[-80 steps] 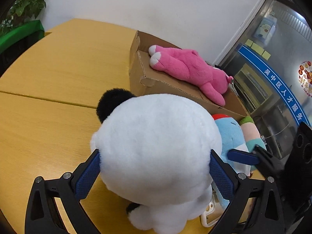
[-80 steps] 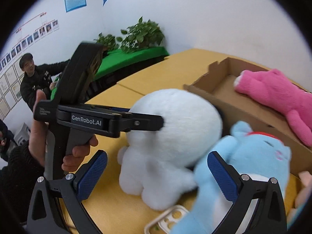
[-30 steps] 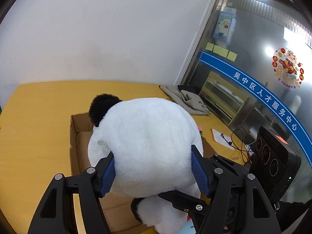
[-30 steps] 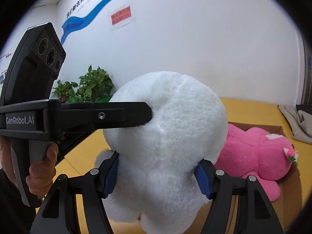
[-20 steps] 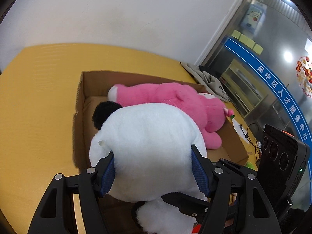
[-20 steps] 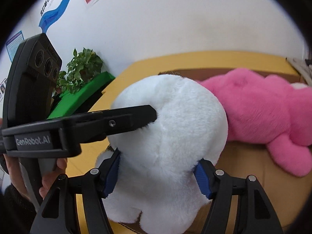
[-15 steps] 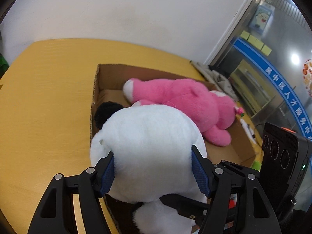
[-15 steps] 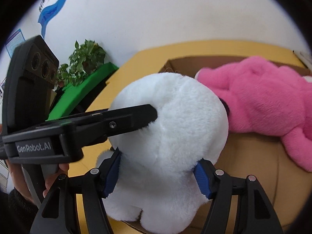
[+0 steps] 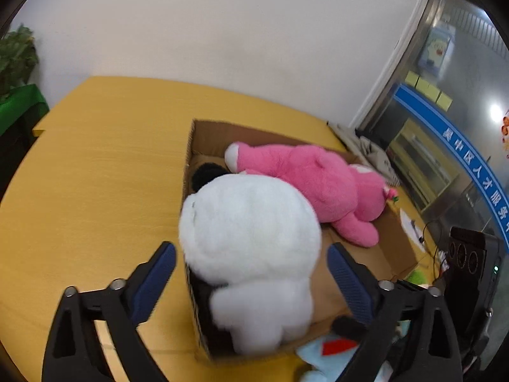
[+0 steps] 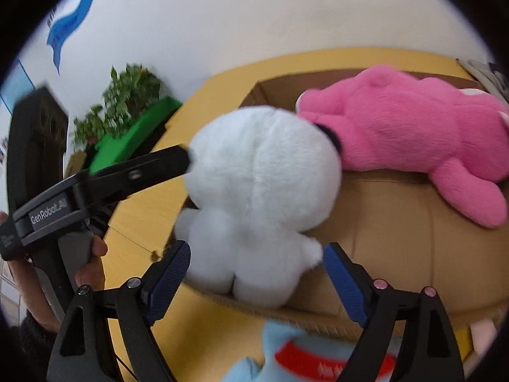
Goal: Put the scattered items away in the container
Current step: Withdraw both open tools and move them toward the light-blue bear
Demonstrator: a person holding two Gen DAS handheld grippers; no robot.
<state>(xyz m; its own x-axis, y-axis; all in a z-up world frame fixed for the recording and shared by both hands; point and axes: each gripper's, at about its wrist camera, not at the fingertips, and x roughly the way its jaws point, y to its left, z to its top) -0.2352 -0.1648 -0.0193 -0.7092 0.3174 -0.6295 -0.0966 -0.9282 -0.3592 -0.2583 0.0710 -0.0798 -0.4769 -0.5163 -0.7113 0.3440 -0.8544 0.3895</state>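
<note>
The cardboard box (image 9: 203,133) sits on the yellow wooden surface (image 9: 95,175), its near wall running low across the centre of the left wrist view and its left wall rising toward the middle of the frame; to the left of that wall the surface lies bare out to its curved far edge. Inside the box, the pink plush (image 9: 318,181) lies along the far side, toward the right of the frame, and bare cardboard floor shows between it and the near-right wall. The white plush (image 9: 251,232) sits in the near-left corner of the box, its bottom against the near wall and its black ear (image 9: 206,173) beside the pink plush's foot. The left gripper (image 9: 251,273) has its blue-padded fingers (image 9: 152,273) spread wide on either side of the white plush, with a visible gap on each side. In the right wrist view the right gripper (image 10: 254,273) is likewise spread, fingers (image 10: 343,283) flanking the toy's lower body without pressing it. A light blue plush (image 10: 311,356) lies outside the near wall at the bottom of the frame.
</note>
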